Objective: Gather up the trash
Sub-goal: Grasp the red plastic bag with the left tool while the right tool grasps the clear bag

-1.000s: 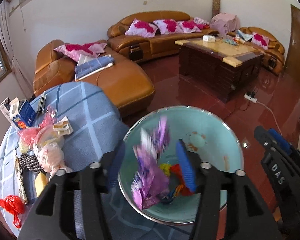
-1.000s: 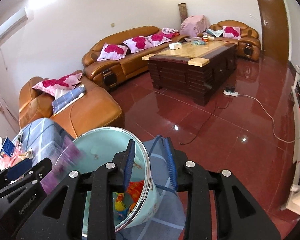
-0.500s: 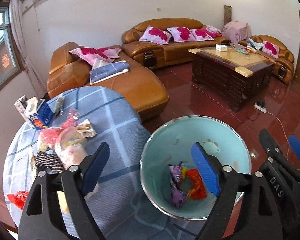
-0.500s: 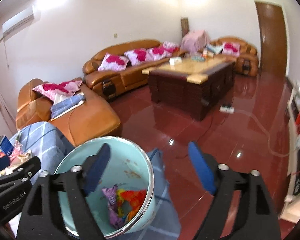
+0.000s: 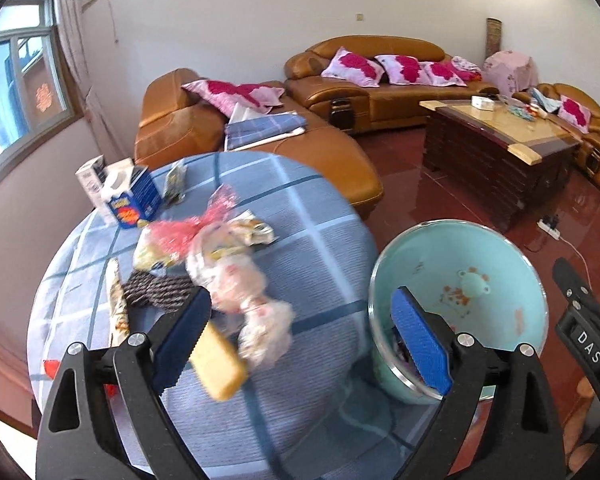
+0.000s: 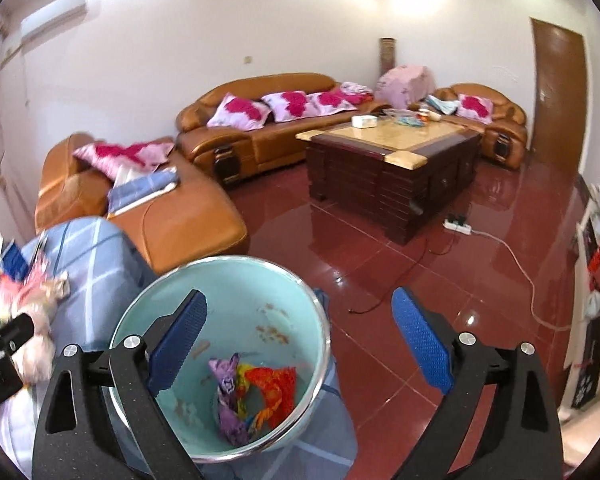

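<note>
A mint-green bin (image 5: 480,280) stands at the right edge of the round table (image 5: 308,232) with its blue checked cloth. Purple and orange wrappers (image 6: 256,388) lie at the bottom of the bin (image 6: 240,292). My left gripper (image 5: 300,340) hovers over the table's trash pile, its jaws opening and gripping nothing. A pale pink wrapper (image 5: 244,296) and a yellow piece (image 5: 220,368) lie on the cloth below the gap. My right gripper (image 6: 298,344) straddles the bin's right rim, its jaws opening and its pads clear of the rim.
More trash lies on the cloth: a red net bag (image 5: 180,232), a blue carton (image 5: 134,200), a dark woven piece (image 5: 156,292). Orange sofas (image 6: 260,136), a dark coffee table (image 6: 388,168) and a power strip (image 6: 458,226) with its cable on the red floor lie beyond.
The left gripper dropped the purple wrapper into the bin, opened wide and swung left over the trash pile. The right gripper let go of the bin's rim and opened.
</note>
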Demonstrator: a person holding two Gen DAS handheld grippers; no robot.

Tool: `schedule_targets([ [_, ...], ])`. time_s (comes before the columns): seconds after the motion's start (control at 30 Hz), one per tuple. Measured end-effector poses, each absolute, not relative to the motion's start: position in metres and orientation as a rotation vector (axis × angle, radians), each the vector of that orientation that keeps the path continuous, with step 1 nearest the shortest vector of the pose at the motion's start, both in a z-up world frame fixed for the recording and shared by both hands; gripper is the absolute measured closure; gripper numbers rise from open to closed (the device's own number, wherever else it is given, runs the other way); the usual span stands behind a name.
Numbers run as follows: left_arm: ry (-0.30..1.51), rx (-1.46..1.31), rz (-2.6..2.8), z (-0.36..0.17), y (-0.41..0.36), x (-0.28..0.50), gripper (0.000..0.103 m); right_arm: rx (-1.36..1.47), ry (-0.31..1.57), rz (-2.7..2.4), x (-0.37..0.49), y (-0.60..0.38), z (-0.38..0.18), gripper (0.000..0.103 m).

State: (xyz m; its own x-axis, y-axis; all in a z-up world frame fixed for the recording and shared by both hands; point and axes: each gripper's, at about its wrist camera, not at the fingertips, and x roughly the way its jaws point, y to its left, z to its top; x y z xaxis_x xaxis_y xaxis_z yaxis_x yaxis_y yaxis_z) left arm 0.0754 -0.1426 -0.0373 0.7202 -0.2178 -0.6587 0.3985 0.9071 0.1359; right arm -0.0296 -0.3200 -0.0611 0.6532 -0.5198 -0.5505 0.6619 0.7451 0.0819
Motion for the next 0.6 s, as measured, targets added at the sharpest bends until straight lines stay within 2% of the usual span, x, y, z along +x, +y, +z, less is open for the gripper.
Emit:
schedule_targets([
  [0.37,0.703,0.252,-0.279,-0.038,-0.079,0.080,0.013,0.234,0.547,-0.569,-0.013,-0.287,-0.057,0.012],
  [0.6,0.723,0.209,-0.210,-0.038,-0.020,0.091,0.013,0.222,0.558,-0.460,0.003,-0.257,-0.050,0.024],
])
